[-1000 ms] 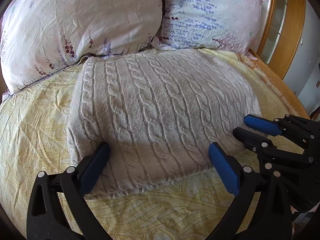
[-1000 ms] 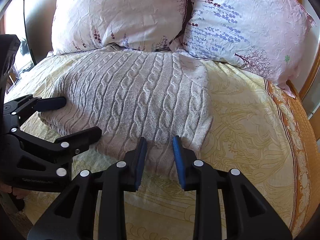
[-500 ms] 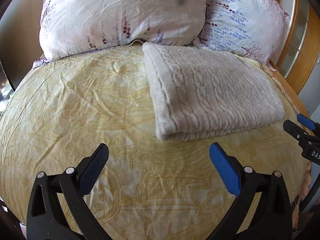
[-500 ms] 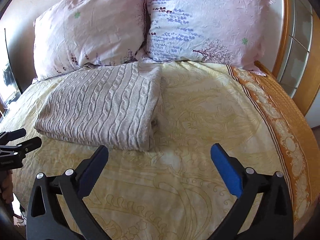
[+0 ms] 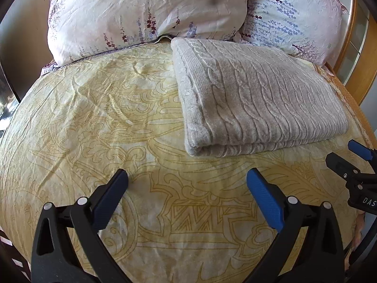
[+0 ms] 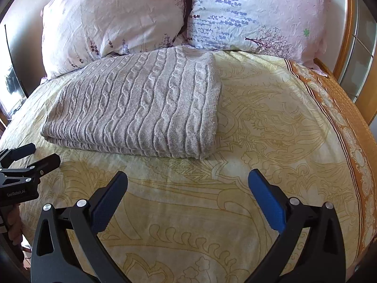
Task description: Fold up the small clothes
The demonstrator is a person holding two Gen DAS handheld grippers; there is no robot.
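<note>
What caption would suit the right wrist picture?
Folded grey cable-knit sweater lying on a yellow patterned bedsheet, both grippers open and empty: right gripper, left gripper.

Bare bedspread (image 5: 99, 122) before sweater (image 5: 256, 101), pillows (image 5: 146, 11).

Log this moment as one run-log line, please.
sweater: folded, flat on bedspread below pillows | left gripper: open, empty | right gripper: open, empty | contact: none

right tongs (image 6: 187, 194) opened off sweater (image 6: 136, 103), both tongs drawn back
</note>
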